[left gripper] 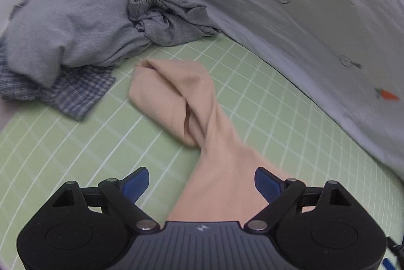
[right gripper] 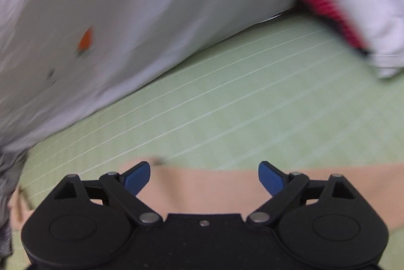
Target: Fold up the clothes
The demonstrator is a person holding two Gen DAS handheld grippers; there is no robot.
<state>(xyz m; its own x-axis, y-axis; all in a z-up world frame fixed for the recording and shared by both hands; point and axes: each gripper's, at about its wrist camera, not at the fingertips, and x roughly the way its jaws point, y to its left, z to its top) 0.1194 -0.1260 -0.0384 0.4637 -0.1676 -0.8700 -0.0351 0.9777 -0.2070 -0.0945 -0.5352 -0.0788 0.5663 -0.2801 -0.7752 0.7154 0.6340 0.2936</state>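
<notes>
Lying twisted on the green grid-lined mat (left gripper: 75,143), the beige fabric garment (left gripper: 181,93) runs beneath both tools — the left hand-held gripper (left gripper: 202,181) and the right hand-held gripper (right gripper: 204,175) each gape wide, blue pads clear of cloth.

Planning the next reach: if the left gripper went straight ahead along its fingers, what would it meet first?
Probably the peach garment, which already lies between the open left gripper fingers and runs forward, twisted, on the green grid mat. Height above it is unclear.
</notes>
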